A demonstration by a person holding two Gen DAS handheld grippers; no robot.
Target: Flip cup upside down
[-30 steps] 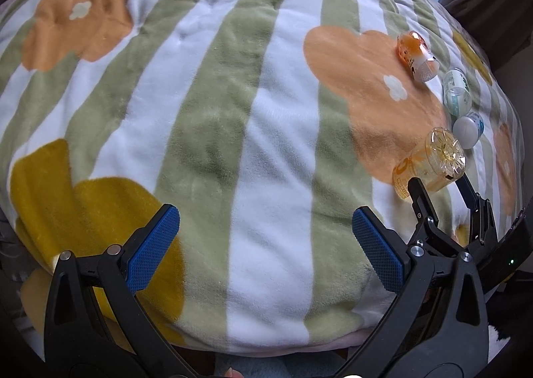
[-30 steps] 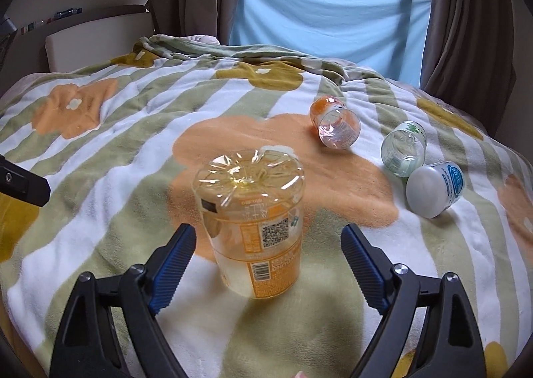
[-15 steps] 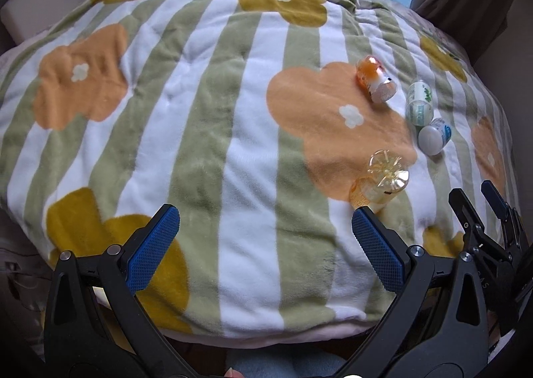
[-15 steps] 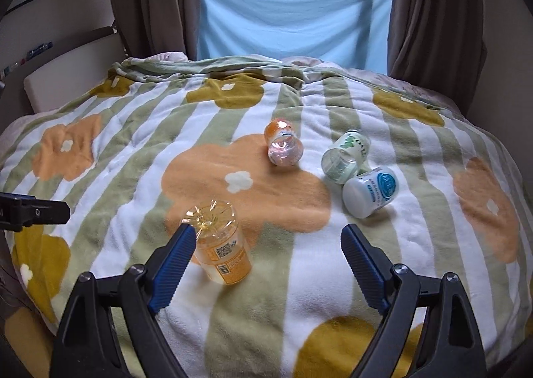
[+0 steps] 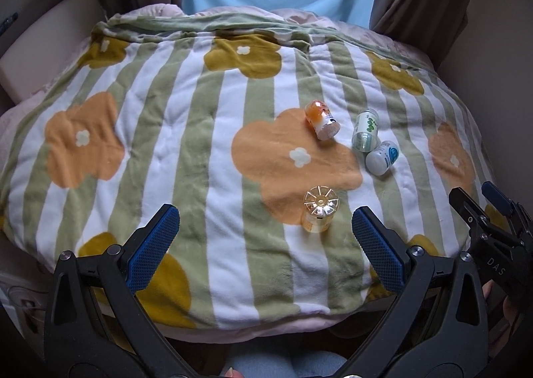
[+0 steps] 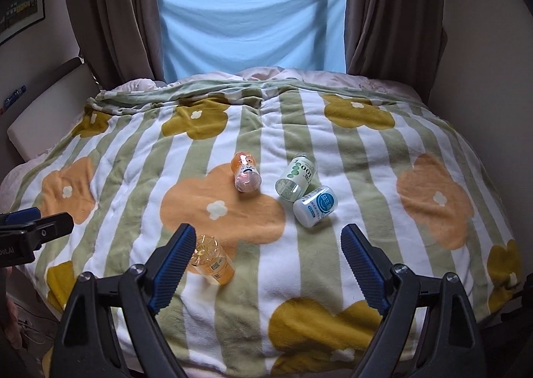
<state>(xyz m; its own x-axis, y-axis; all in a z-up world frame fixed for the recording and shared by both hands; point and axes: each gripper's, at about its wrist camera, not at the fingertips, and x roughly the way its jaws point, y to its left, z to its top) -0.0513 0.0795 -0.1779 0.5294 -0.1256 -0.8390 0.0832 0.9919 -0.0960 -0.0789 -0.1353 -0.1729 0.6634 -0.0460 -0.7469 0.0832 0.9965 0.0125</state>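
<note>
A clear orange-tinted cup (image 5: 319, 214) stands upside down on the striped flower blanket (image 5: 186, 158), its ribbed base up. It also shows in the right wrist view (image 6: 213, 261), partly behind my right gripper's left finger. My left gripper (image 5: 265, 244) is open and empty, held back from the bed's front edge, with the cup a little ahead, between its fingers. My right gripper (image 6: 268, 264) is open and empty, also drawn back, the cup to its left. The right gripper shows at the right edge of the left wrist view (image 5: 486, 208).
Three small containers lie on their sides further back: an orange one (image 5: 321, 119), a green-labelled one (image 5: 364, 131) and a white one with a blue label (image 5: 382, 158). Curtains (image 6: 393, 11) and a blue sheet (image 6: 250, 21) hang behind the bed. A headboard (image 6: 43, 111) is at left.
Both grippers have pulled back and up from the bed, so the cup looks smaller and farther. The cup stays upside down where it stood.
</note>
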